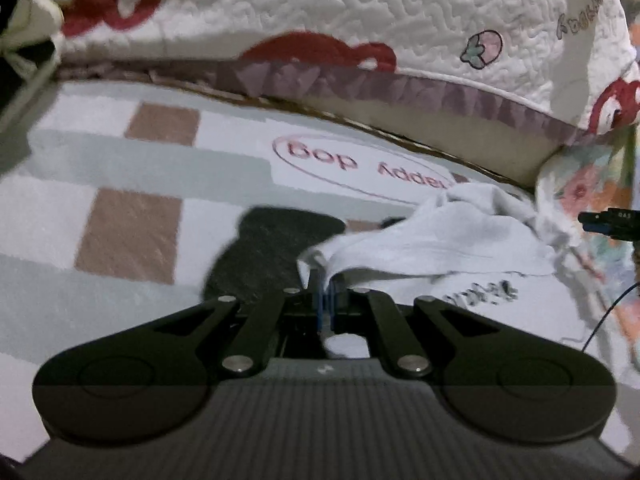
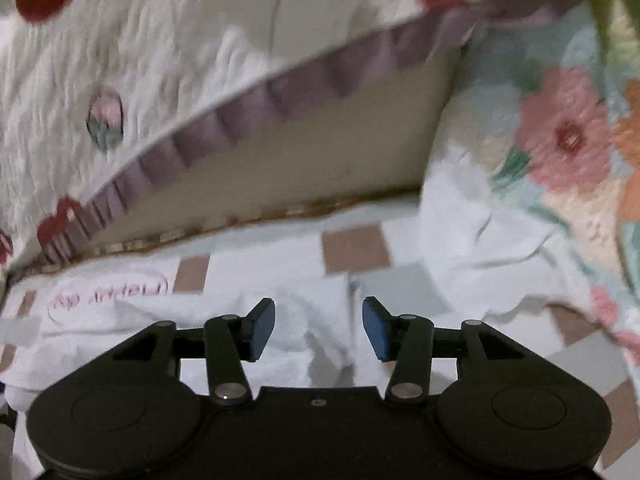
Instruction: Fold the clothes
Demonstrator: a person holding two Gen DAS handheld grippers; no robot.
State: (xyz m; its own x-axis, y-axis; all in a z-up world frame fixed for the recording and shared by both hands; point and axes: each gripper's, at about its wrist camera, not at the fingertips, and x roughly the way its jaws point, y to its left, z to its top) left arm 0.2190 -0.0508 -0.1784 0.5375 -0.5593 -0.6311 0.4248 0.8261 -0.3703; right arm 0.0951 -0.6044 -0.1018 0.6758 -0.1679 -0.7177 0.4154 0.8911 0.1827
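Now, near to far from the white garment:
Left gripper [image 1: 326,286]: clamped on one edge of the garment [image 1: 432,240], which rises to the pinch and lies down again behind it.
Right gripper [image 2: 318,326]: pads apart, nothing between them; the garment [image 2: 320,336] lies crumpled just under it on the checked blanket [image 2: 356,248].
Step, as I judge: the right side is let go, the left edge is held for a fold.
Advice: keep the left pinch firm, take a new edge with the right gripper at one layer only, pull the cloth flat before laying it over.
Behind the garment: quilt [image 1: 360,8] with red prints.
Beside it: flowered cloth [image 2: 560,140].
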